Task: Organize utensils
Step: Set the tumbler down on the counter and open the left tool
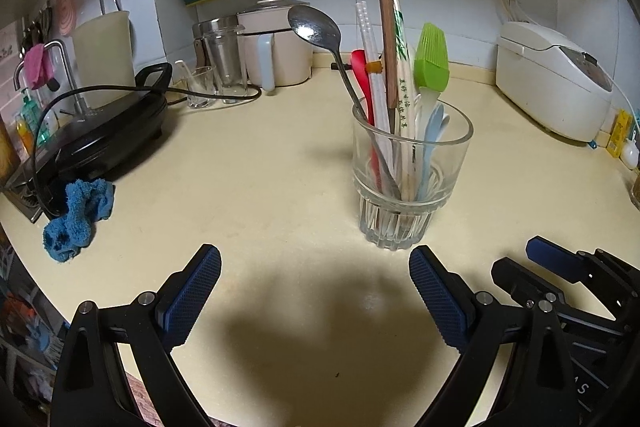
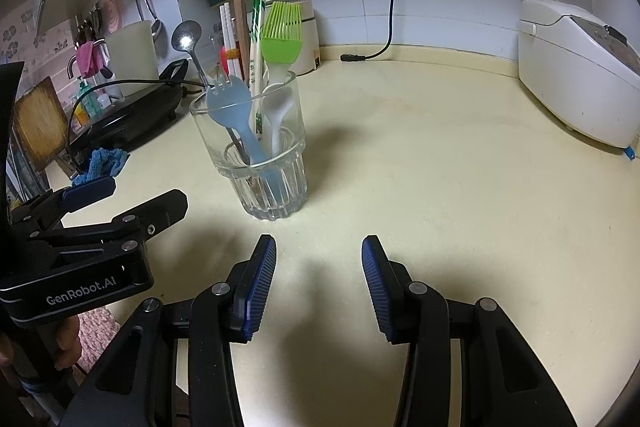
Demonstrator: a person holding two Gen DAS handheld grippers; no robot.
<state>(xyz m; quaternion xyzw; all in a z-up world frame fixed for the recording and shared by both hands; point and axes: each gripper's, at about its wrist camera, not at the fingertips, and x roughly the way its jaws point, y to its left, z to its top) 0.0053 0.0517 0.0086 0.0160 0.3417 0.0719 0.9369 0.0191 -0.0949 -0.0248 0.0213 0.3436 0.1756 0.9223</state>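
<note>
A clear ribbed glass (image 1: 404, 187) (image 2: 260, 163) stands upright on the cream counter and holds several utensils. Among them are a metal spoon (image 1: 316, 29) (image 2: 186, 39), a green silicone brush (image 1: 431, 57) (image 2: 282, 35), wrapped chopsticks (image 1: 402, 75) (image 2: 258, 23), a blue plastic fork (image 2: 232, 103) and a red utensil (image 1: 362, 75). My left gripper (image 1: 316, 291) is open, empty, just in front of the glass. My right gripper (image 2: 318, 287) is open and empty too, short of the glass and to its right. Each gripper shows at the edge of the other's view.
A black electric griddle (image 1: 108, 131) with its cord and a blue rag (image 1: 78, 221) lie at the left. A white rice cooker (image 1: 560, 75) (image 2: 580, 75) stands at the right. Glass jars and a white pot (image 1: 276, 43) sit at the back wall. A black plug (image 2: 352, 58) rests on the counter.
</note>
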